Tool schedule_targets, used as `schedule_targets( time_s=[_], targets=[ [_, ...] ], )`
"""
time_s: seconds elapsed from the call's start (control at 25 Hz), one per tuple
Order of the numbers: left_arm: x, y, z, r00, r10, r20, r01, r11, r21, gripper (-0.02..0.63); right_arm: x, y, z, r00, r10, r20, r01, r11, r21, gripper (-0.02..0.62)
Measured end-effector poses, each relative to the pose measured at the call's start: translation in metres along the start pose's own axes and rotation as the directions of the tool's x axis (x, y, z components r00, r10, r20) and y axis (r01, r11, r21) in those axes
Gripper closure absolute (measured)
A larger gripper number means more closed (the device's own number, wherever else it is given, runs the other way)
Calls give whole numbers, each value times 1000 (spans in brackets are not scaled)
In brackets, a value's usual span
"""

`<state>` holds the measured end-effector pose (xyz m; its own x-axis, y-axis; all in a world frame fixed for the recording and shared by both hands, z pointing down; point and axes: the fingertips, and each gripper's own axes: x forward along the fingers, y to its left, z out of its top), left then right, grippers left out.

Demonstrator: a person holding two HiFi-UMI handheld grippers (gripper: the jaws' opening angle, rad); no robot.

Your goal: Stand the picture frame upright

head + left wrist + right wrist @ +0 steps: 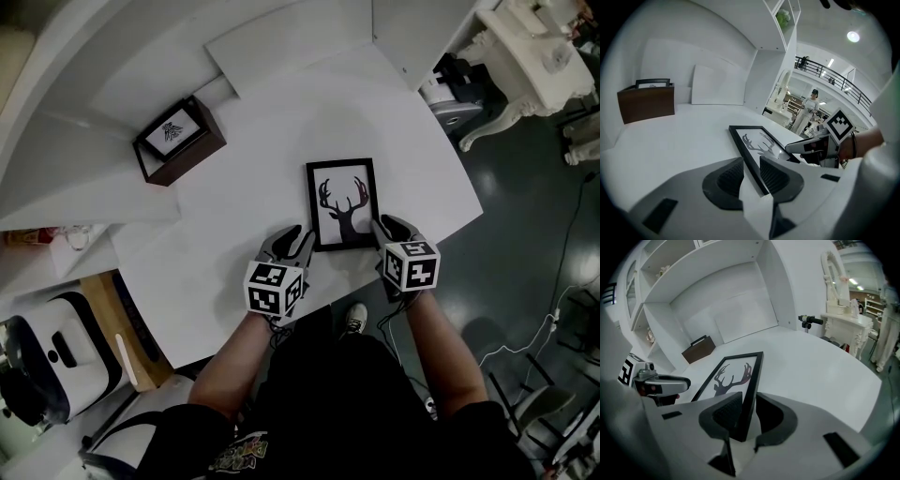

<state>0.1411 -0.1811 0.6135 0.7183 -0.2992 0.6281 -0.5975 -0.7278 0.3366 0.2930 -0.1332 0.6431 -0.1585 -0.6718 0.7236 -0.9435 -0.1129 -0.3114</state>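
The left gripper (298, 236) has its jaws apart, and the near left corner of the frame sits in the gap. In the left gripper view there is daylight beside the outer pad, so nothing is pinched. The right gripper (382, 228) mirrors it at the near right corner. Its jaws are also apart around the side rail, with a gap on the outer side.

Between them, the black rectangular picture frame with a deer-head silhouette (344, 203) lies flat and face up on the white tabletop (412, 159), close to the edge nearest the person.

I'd say this is the taking-hold step, with both grippers lined up on the rails and the grip not yet made. The next move calls for both pairs of jaws to close evenly. The far edge should then swing up while the near edge stays down as the pivot. Whether there is a prop on the back I cannot tell.

By count there are two grippers and one deer frame. One dark brown wooden box with a small print on it (178, 139) stands well apart toward the back left.
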Motion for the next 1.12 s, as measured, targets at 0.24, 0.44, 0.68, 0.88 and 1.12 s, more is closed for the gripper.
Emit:
schedule_targets(
  time_s=[0.24, 0.44, 0.68, 0.88, 1.12],
  targets=[
    [5, 4, -4, 1000, 1, -14, -1, 1000, -20, 508, 7, 4, -4, 1000, -1, -29, 1, 1000, 2, 506],
    [8, 4, -6, 1000, -4, -22, 3, 1000, -24, 506, 7, 1, -6, 999, -6, -32, 8, 997, 79, 520],
    [10, 3, -11, 999, -15, -35, 14, 999, -44, 506, 6, -3, -7, 999, 27, -30, -21, 979, 205, 528],
    [15, 1, -13, 999, -29, -44, 26, 997, -71, 506, 7, -5, -7, 998, 49, -36, -39, 967, 250, 528],
    [22, -3, -8, 997, -63, -45, 58, 993, -102, 497, 8, -6, -7, 996, 80, -39, -65, 956, 287, 529]
  ],
)
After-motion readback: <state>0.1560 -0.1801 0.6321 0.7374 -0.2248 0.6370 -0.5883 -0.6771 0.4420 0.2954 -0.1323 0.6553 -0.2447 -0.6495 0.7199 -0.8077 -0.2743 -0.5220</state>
